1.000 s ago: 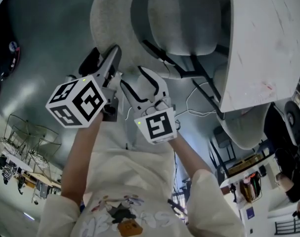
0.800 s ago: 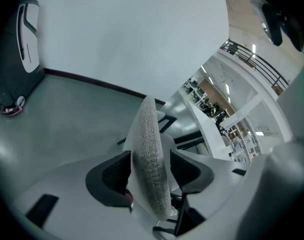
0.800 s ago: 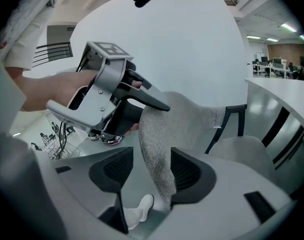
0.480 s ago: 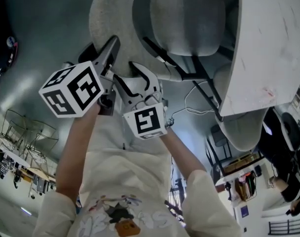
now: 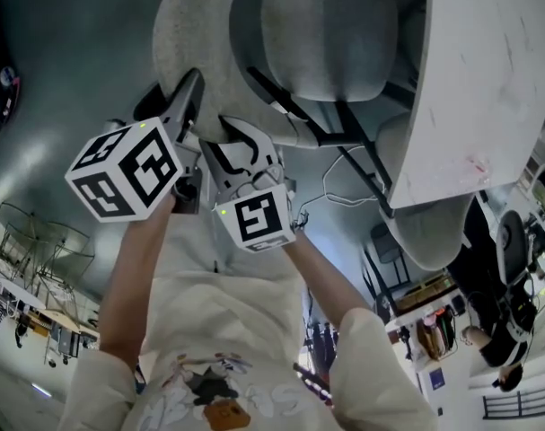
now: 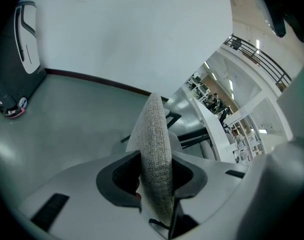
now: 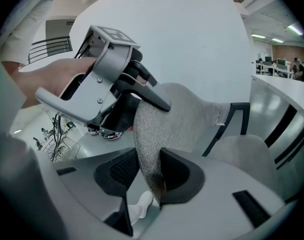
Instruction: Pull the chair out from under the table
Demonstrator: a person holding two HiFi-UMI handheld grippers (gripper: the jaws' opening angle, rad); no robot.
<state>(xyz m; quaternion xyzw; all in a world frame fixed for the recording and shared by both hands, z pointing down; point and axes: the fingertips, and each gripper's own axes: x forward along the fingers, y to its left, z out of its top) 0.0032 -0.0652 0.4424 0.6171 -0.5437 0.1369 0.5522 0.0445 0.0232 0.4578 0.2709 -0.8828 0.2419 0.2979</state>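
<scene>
A grey fabric office chair stands with its seat (image 5: 326, 34) tucked against the white table (image 5: 487, 79); its curved backrest (image 5: 187, 52) faces me. My left gripper (image 5: 193, 88) sits on the backrest's top edge, and my right gripper (image 5: 243, 142) is right beside it on the same edge. In the left gripper view the backrest (image 6: 154, 134) runs between the jaws of the left gripper (image 6: 154, 184), which are closing and touch the fabric. The right gripper (image 7: 149, 174) is likewise closing on the backrest (image 7: 182, 114), with the left gripper (image 7: 136, 91) just beyond.
A second grey chair (image 5: 425, 232) sits under the table's near side. A loose cable (image 5: 344, 187) lies on the grey floor by the chair's black frame. A dark unit (image 6: 21, 69) stands by the wall. Metal racks (image 5: 39, 268) and desks lie farther off.
Both grippers have shifted a little toward the backrest and up-left in the head view. Their jaws have closed in around its top edge.
</scene>
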